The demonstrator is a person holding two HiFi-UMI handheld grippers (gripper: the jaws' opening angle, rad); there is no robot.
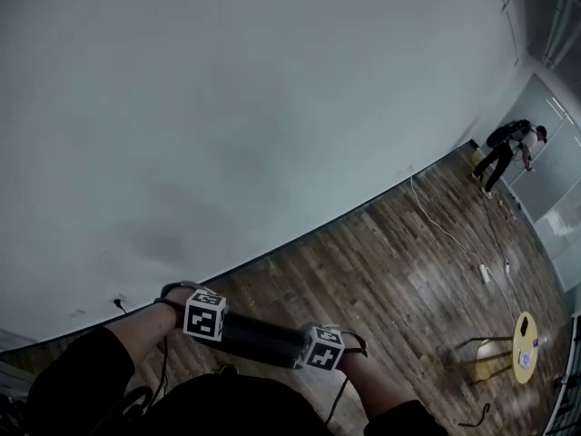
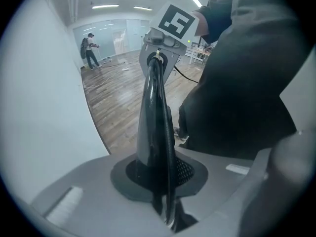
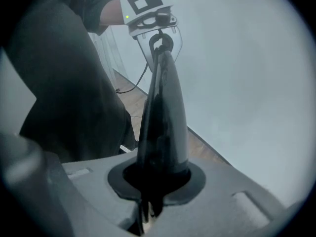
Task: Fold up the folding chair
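The left gripper [image 2: 157, 83] is clenched, its dark jaws pressed together with nothing between them. The right gripper [image 3: 162, 73] is clenched and empty too. They point tip toward tip, well apart from the yellow round table [image 1: 525, 334]. What looks like the wooden-framed folding chair [image 1: 486, 352] stands just beside that table, on the side nearer the grippers.

Large bare indoor hall, wood-plank floor [image 1: 390, 262], long plain white wall [image 1: 227, 107], glass partitions [image 2: 117, 33], ceiling strip lights [image 2: 105, 6], cables [image 1: 442, 228] trailing on floor
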